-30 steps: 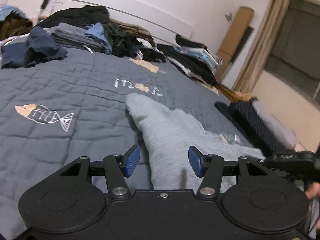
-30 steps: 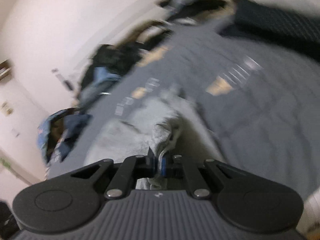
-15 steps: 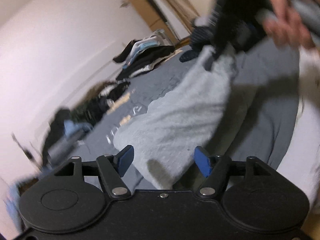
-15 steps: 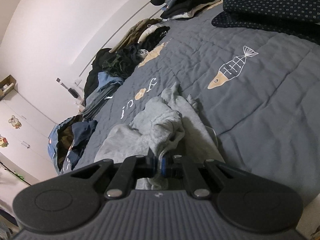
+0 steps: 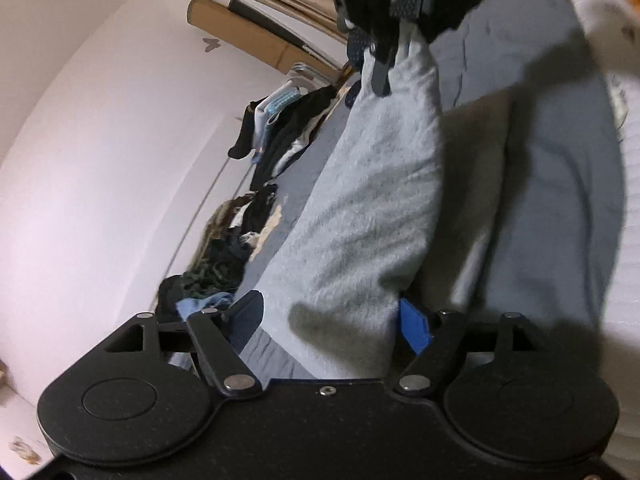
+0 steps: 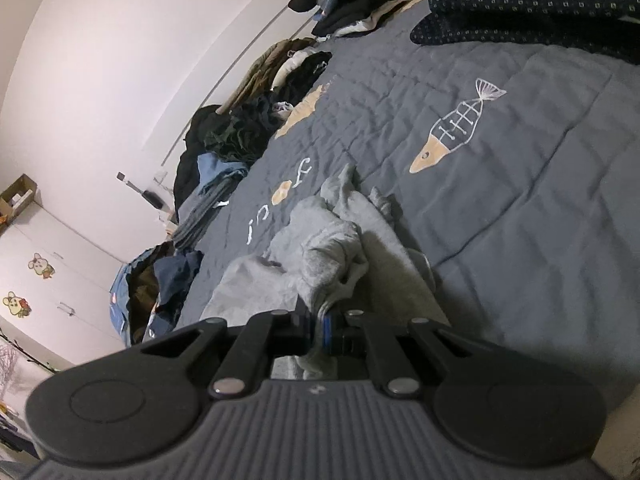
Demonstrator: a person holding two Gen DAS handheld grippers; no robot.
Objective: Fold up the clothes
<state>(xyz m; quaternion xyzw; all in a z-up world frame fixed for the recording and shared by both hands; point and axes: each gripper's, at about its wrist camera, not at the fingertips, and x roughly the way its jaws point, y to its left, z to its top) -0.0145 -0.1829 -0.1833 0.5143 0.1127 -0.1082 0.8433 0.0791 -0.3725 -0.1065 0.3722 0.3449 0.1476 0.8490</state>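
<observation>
Grey-blue quilting covers the bed [image 6: 520,184], stitched with a fish skeleton [image 6: 460,128], and that fish is my landmark. Beside the fish, toward me, lies the crumpled bulk of the grey sweatshirt [image 6: 320,248], the garment I am folding. My right gripper [image 6: 318,326] is clamped on 1 edge of it, cloth bunched between the closed blue pads. In the left view the same sweatshirt [image 5: 372,216] hangs as a long panel from the right gripper [image 5: 380,60] high above, and runs down between the fingers of my left gripper [image 5: 332,320], whose jaws stand wide apart with nothing pinched.

To do this step well, I judge that the left gripper should close on the free lower edge, well away from the right-hand grip, so that the 2 holds can stretch the fabric flat before I lay it down near the fish. The knit looks soft and thick, so a deep bite seems wise.

Beyond the fish, along the wall, sit heaps of dark clothes [image 6: 248,128]; to its far right lies patterned navy bedding [image 6: 520,4]. Neither crowds the laying spot.
</observation>
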